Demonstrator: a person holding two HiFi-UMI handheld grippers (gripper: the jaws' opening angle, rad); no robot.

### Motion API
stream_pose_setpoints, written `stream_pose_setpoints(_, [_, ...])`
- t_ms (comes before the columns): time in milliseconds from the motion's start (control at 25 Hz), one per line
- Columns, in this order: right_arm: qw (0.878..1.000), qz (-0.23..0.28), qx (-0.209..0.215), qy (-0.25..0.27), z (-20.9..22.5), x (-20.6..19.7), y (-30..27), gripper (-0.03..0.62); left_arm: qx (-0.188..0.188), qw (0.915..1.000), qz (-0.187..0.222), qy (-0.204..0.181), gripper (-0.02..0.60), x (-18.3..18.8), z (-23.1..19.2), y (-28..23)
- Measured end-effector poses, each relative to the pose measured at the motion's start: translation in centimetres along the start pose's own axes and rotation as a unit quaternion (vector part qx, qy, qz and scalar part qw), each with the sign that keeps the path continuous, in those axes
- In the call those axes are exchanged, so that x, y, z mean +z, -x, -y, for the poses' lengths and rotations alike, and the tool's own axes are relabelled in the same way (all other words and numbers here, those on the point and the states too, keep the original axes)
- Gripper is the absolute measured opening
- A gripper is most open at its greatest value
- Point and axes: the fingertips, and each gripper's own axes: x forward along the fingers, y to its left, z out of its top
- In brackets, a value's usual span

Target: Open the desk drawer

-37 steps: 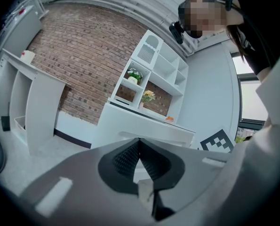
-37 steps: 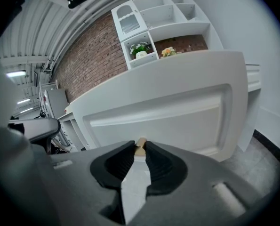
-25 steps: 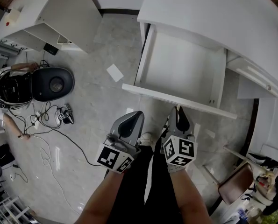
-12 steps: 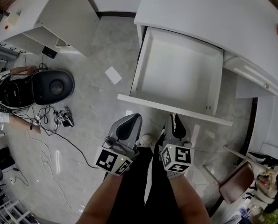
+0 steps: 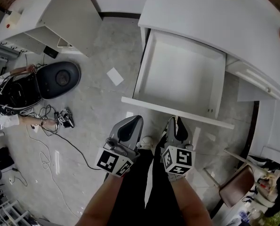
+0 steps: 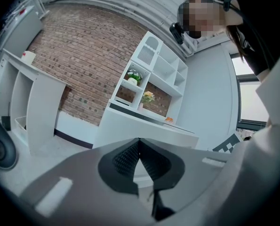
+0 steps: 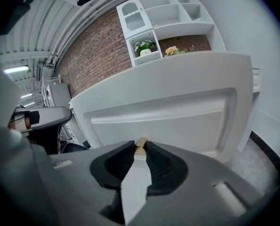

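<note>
The white desk (image 5: 215,13) has its drawer (image 5: 180,74) pulled out, and the drawer's inside looks bare. Its front panel (image 5: 177,112) faces me and fills the right gripper view (image 7: 168,117). My right gripper (image 5: 176,120) is at the middle of that panel, shut on the small tan drawer knob (image 7: 140,145), which shows between the dark pads. My left gripper (image 5: 134,120) hangs just left of it, short of the panel and above the floor. Its jaws meet with nothing between them (image 6: 139,144).
A black office chair (image 5: 60,80) and loose cables (image 5: 45,121) lie on the marble floor at the left. A white sheet (image 5: 115,76) lies near the drawer's left side. A white shelf unit (image 5: 60,18) stands at the upper left, a brown seat (image 5: 236,185) at the lower right.
The drawer has slid further out of the desk toward me, with the right gripper drawing back at its front. The left gripper has stayed put.
</note>
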Motion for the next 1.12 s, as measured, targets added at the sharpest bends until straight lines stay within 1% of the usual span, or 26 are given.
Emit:
stream_pose_setpoints(280, [1.000, 0.001, 0.001, 0.005, -0.2, 0.4, -0.3, 0.077, -0.004, 1.0000, -0.003, -0.002, -0.002, 0.6, -0.3, -0.4])
stream_pose_setpoints(440, [1.000, 0.002, 0.007, 0.004, -0.4, 0.4, -0.3, 0.077, -0.007, 0.9999, -0.010, -0.004, -0.002, 0.2, -0.1, -0.6])
stream_pose_setpoints(640, [1.000, 0.004, 0.014, 0.008, -0.6, 0.5, -0.1, 0.092, -0.016, 0.9998, -0.014, -0.006, -0.002, 0.0, 0.2, -1.2])
stream_pose_setpoints(880, [0.999, 0.023, 0.034, 0.028, -0.5, 1.0, 1.1, 0.094, -0.023, 0.9995, -0.018, -0.007, -0.002, -0.2, 0.6, -1.8])
stream_pose_setpoints(960, [0.998, 0.037, 0.044, 0.039, -0.5, 1.6, 1.7, 0.088, -0.025, 0.9995, -0.019, -0.008, -0.002, -0.2, 0.9, -1.9])
stream_pose_setpoints(1120, [0.994, 0.063, 0.060, 0.067, -0.4, 3.0, 2.9, 0.016, -0.033, 0.9993, -0.016, -0.010, -0.002, 0.2, 1.5, -2.3])
